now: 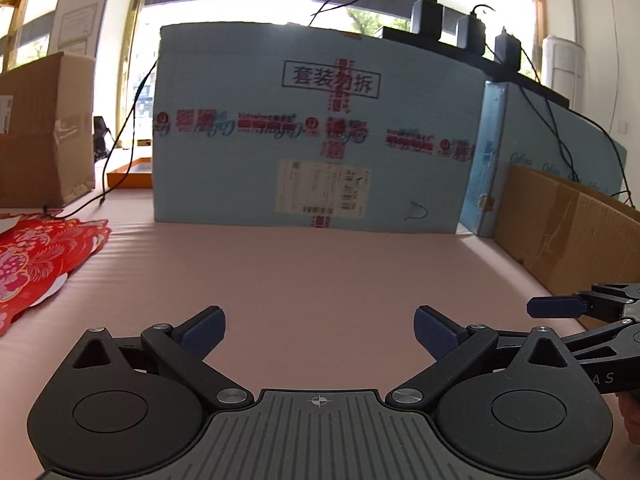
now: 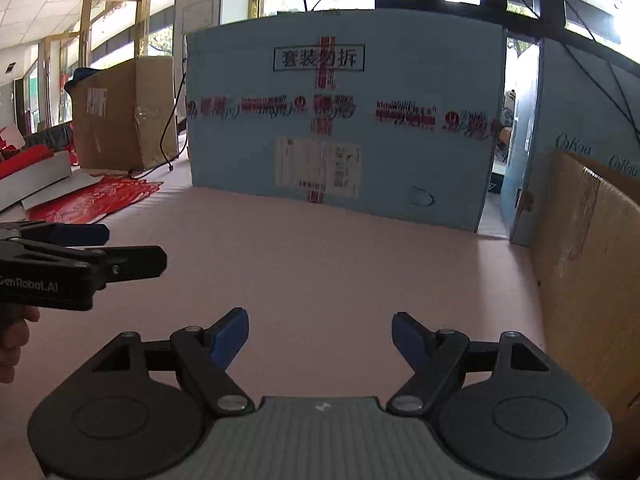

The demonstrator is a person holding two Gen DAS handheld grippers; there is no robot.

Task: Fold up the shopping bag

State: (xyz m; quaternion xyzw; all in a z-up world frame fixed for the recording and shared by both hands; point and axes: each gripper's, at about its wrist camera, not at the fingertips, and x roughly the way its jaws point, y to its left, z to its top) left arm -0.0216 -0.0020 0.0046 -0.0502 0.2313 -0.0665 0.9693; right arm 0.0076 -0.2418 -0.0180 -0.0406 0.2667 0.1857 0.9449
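A flat red shopping bag point(image 1: 36, 264) with a white and pink flower print lies on the pink table at the far left; it also shows in the right wrist view point(image 2: 96, 200). My left gripper point(image 1: 320, 330) is open and empty above the bare table, to the right of the bag. My right gripper point(image 2: 320, 336) is open and empty, further right. Each gripper shows in the other's view, the right one point(image 1: 568, 312) at the right edge and the left one point(image 2: 104, 248) at the left edge.
A large light-blue carton point(image 1: 312, 128) stands across the back of the table. A brown cardboard sheet point(image 1: 568, 232) leans at the right. A brown box point(image 1: 44, 128) and black cables point(image 1: 120, 148) sit at the back left. The pink table surface point(image 1: 320, 264) lies between them.
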